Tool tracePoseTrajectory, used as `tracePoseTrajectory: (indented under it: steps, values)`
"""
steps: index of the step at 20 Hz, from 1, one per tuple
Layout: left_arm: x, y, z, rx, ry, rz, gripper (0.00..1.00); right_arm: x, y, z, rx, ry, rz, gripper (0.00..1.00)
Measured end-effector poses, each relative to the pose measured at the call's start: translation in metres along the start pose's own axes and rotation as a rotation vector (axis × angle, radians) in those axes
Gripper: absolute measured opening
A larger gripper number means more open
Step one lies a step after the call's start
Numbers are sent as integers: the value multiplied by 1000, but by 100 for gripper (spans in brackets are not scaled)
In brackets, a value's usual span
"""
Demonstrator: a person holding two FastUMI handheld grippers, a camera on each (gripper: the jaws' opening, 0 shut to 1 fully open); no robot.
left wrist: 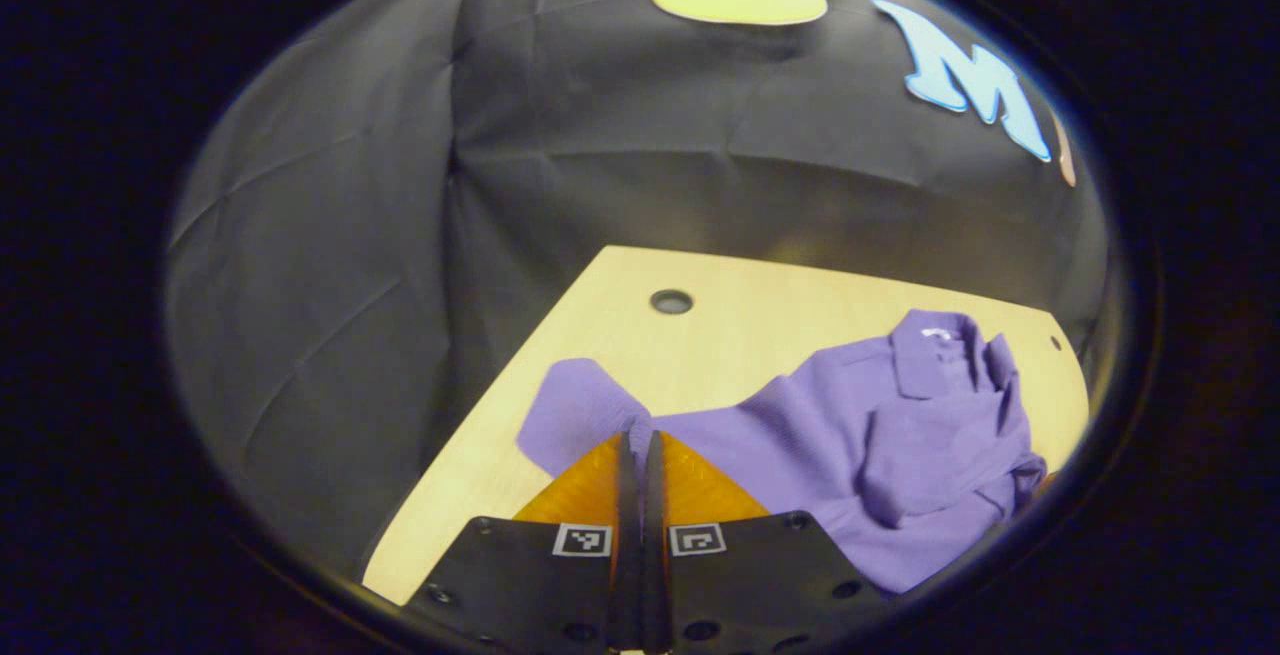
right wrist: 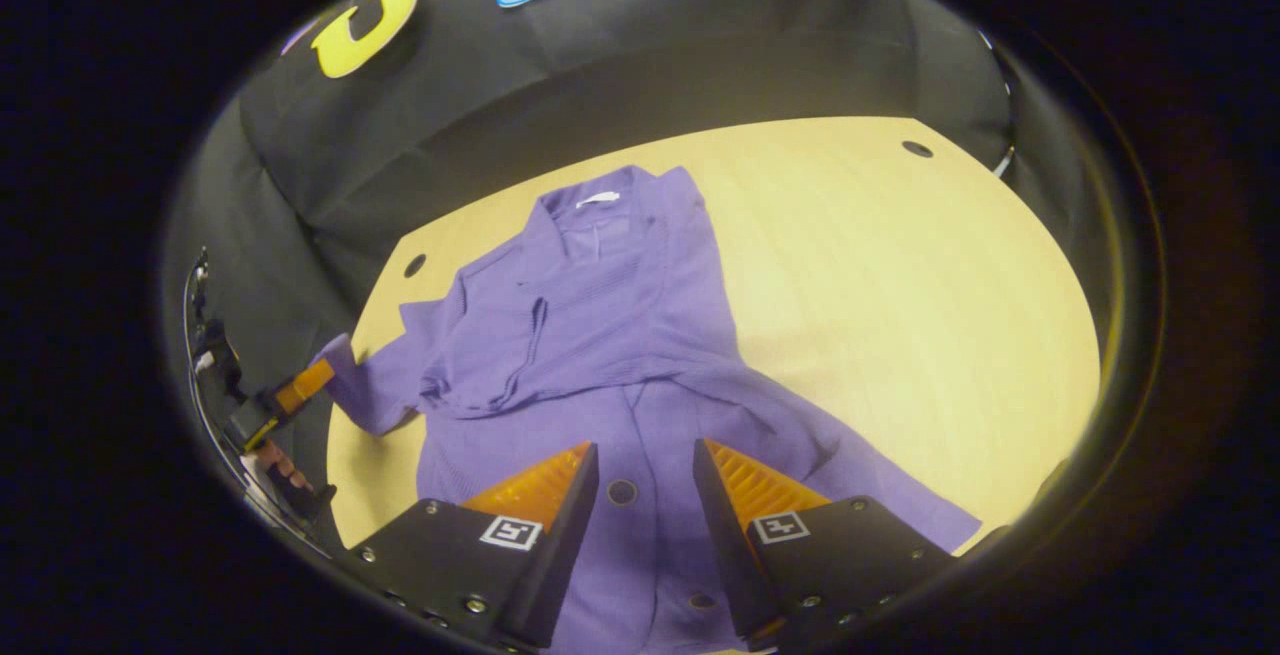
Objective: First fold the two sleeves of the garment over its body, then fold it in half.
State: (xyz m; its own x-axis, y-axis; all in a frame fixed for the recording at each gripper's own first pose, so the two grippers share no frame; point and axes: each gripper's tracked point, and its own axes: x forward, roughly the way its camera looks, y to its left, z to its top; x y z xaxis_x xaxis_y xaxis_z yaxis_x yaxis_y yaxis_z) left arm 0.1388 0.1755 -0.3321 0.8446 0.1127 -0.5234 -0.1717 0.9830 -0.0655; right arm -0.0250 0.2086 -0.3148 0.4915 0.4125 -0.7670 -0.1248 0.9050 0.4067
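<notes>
Your left gripper (left wrist: 640, 445) is pinched closed on the left sleeve (left wrist: 575, 410) of the purple polo shirt (right wrist: 600, 335) spread on the wooden table (right wrist: 900, 265), apparently ready to fold it inward, while your right gripper (right wrist: 645, 460) hovers spread apart above the body.

We see both views dimly lit, with warm light falling from above onto the wooden table (right wrist: 900, 265), which is the brightest surface. The booth wall (left wrist: 330, 235) stays dark, its creases faintly lit. Fisheye bending curves the table edges, and detail softens toward the rims. The purple shirt (right wrist: 610, 325) shows soft shadows in its folds.
</notes>
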Motion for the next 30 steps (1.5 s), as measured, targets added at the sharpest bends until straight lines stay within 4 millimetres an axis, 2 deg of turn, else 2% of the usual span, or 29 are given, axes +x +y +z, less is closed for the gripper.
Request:
tracePoseTrajectory:
  steps: [4, 7, 10, 12, 15, 18, 19, 23, 27, 30]
  values:
    - [-2, -78, 30, 28, -37, -98, 7, -13, -30, 1, 57, -22, -15, 62]
    - [-6, -144, 43, 53, -56, -179, 7, -24, -56, 3, 101, -43, -31, 62]
    - [-12, -214, 48, 77, -67, -264, 7, -38, -87, 5, 137, -60, -52, 62]
    - [-17, -263, 47, 96, -66, -318, 7, -51, -110, 5, 166, -74, -70, 62]
    - [-23, -334, 34, 132, -51, -392, 7, -63, -145, 4, 211, -90, -97, 62]
    - [-33, -392, 17, 156, -22, -453, 7, -79, -177, 1, 249, -100, -121, 62]
    - [-30, -406, 10, 171, -8, -459, 7, -84, -189, -1, 261, -101, -127, 62]
    - [-21, -434, -28, 196, 61, -440, 7, -87, -219, -4, 288, -92, -137, 62]
    - [-8, -441, -65, 200, 146, -409, 7, -84, -235, -4, 290, -78, -129, 62]
    - [-6, -445, -80, 192, 189, -430, 10, -81, -239, -3, 280, -64, -115, 62]
